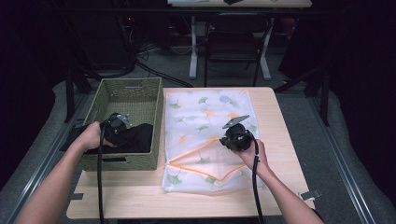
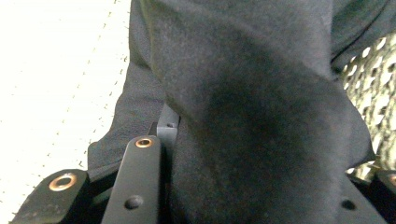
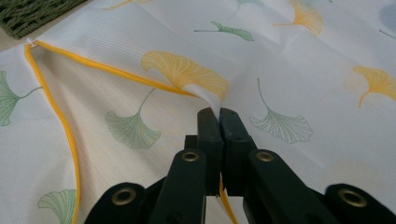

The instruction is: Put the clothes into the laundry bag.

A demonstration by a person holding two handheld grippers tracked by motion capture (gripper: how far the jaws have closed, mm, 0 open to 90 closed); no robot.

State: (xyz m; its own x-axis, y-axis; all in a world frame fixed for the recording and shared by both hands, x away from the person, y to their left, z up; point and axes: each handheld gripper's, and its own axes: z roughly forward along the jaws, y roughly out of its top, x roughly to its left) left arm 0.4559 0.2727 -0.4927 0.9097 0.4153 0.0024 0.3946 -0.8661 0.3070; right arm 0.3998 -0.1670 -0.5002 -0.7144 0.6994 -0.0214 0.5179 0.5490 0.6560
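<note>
A white mesh laundry bag point(image 1: 205, 135) printed with green and yellow ginkgo leaves lies flat on the wooden table, its yellow-trimmed opening point(image 3: 70, 140) facing the person. My right gripper point(image 1: 227, 140) is shut on the upper edge of that opening point(image 3: 208, 95) and lifts it slightly. A black garment point(image 1: 133, 137) lies in the woven green basket point(image 1: 128, 88) to the left of the bag. My left gripper point(image 1: 122, 127) is down in the basket, shut on a fold of the black garment point(image 2: 252, 116), which bulges between its jaws.
The basket sits at the table's left edge, touching the bag's left side. Part of the black cloth hangs over the basket's left rim point(image 1: 77, 133). A black chair point(image 1: 236, 42) and table legs stand beyond the far edge. Bare wood point(image 1: 140, 196) runs along the near edge.
</note>
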